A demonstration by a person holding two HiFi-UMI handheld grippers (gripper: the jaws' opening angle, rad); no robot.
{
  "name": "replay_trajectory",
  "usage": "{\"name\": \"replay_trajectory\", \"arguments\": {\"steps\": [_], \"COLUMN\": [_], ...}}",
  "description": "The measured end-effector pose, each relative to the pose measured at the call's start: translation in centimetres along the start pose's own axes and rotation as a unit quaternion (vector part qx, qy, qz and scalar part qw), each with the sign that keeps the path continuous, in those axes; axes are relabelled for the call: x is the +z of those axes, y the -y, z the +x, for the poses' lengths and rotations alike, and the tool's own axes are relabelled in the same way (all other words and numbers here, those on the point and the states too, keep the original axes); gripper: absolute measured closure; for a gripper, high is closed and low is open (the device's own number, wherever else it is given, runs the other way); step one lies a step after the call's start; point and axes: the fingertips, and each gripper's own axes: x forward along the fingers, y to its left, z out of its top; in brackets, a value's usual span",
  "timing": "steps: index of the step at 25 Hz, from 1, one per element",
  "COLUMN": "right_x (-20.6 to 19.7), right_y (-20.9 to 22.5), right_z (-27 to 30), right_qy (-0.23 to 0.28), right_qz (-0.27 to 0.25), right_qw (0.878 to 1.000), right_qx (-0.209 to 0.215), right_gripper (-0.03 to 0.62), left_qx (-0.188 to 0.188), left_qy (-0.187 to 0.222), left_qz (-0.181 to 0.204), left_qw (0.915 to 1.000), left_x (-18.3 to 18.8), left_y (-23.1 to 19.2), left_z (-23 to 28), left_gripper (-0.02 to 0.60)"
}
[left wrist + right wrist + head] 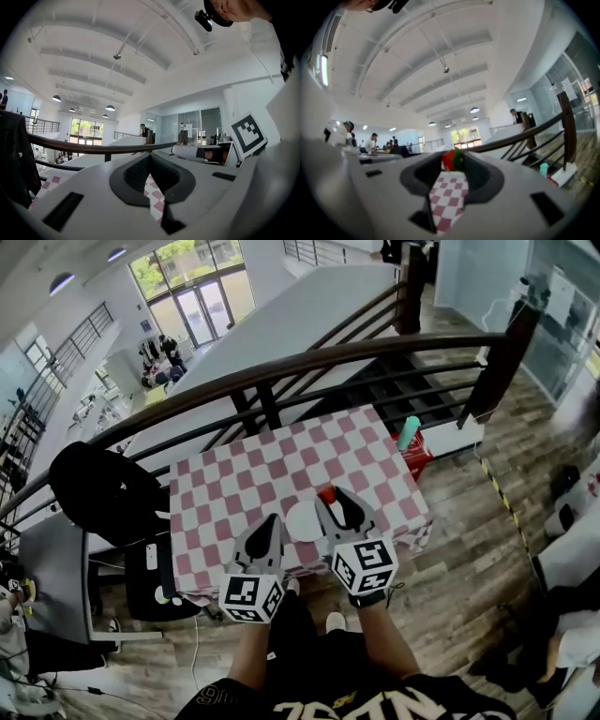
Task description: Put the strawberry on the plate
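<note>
In the head view a white plate (302,521) lies near the front edge of the red-and-white checked table (244,479). It shows between my two grippers. My right gripper (328,499) is shut on the red strawberry (325,492), held just past the plate's far right rim. In the right gripper view the strawberry (453,160), with green leaves, sits pinched at the tips of the right gripper (453,164). My left gripper (273,520) is at the plate's left side. In the left gripper view the left gripper (150,159) is shut with nothing in it.
A dark curved railing (309,362) runs behind the table, with stairs beyond. A black bag (103,488) rests at the table's left end and a black chair (150,577) stands below it. A teal bottle (409,433) stands off the table's right side.
</note>
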Motion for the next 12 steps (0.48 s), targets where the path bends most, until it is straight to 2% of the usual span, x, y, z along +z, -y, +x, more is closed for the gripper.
{"name": "replay_trajectory", "arguments": {"steps": [5,9,12], "right_x": [-3.7,-5.2,-6.6], "right_y": [2.5,5.5,4.4], "right_z": [2.8,4.6,6.1], "right_qy": [-0.045,-0.077,-0.103], "right_qz": [0.006,0.003,-0.009], "right_qw": [0.999,0.997,0.995], "right_qx": [-0.003,0.005,0.016], "right_gripper": [0.441,0.441,0.441], "left_qx": [0.003,0.009,0.003], "left_qy": [-0.027,-0.043,-0.058], "left_qz": [-0.009,-0.029,-0.046], "left_qw": [0.9996,0.9986,0.9973], "left_x": [-3.2,-5.2,-6.4], "left_y": [-2.4,-2.5,-4.2], "left_z": [2.9,6.4,6.8], "left_gripper": [0.572,0.572,0.572]}}
